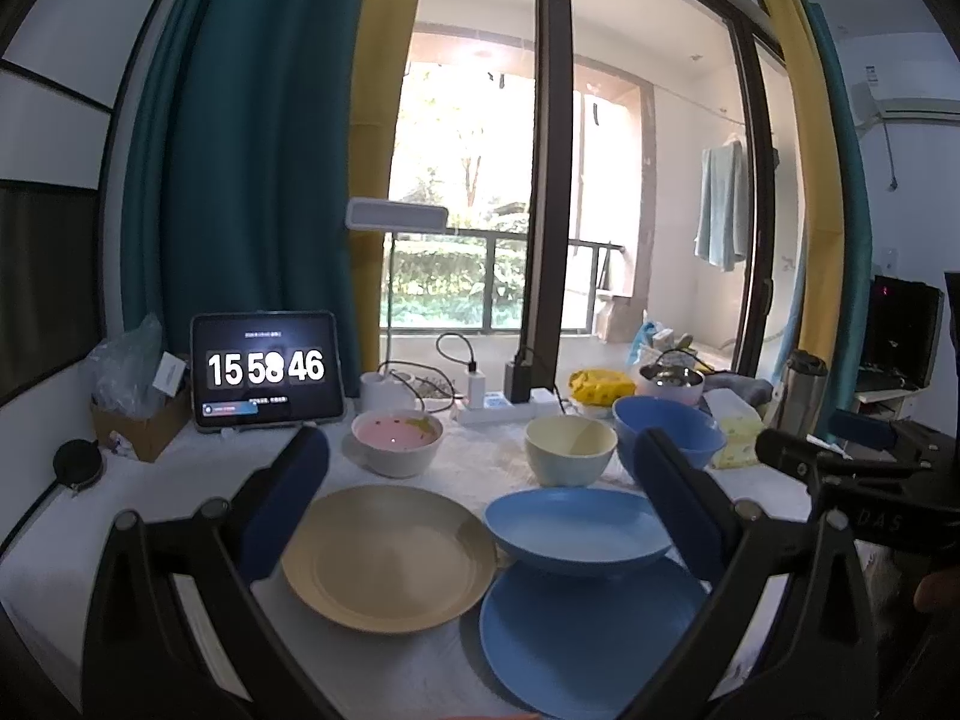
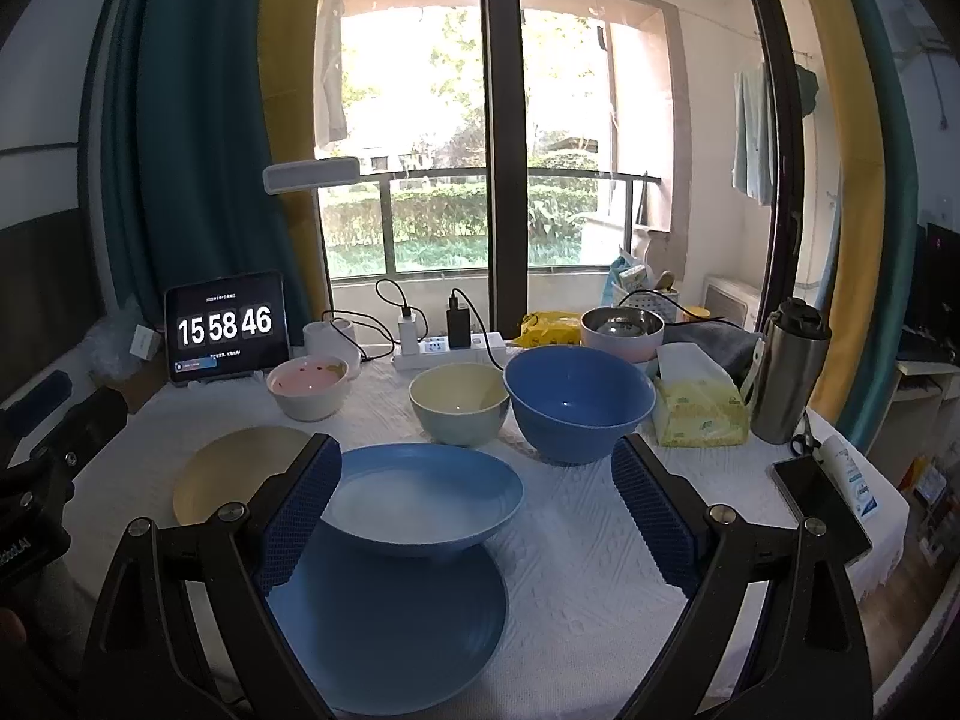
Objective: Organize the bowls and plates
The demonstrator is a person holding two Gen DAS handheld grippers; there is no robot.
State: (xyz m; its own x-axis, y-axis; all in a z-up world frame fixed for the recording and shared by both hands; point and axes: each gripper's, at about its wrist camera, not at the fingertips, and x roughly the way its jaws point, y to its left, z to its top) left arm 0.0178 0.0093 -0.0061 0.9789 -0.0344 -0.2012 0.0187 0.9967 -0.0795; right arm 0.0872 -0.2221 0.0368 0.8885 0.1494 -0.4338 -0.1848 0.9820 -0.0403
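Blue dish (image 2: pixel 420 498) atop blue plate (image 2: pixel 384 630)

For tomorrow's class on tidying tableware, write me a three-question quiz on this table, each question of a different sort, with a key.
1. True or false: the shallow blue dish rests on the far edge of the flat blue plate.
2. Which stands between the pink-lined bowl and the deep blue bowl? A. steel flask B. cream bowl C. tablet
3. Fill in: the tan plate lies to the ___ of the blue plate, seen from either camera.

Key
1. True.
2. B, the cream bowl.
3. Left.

Both tools, left and right, are open and hold nothing.
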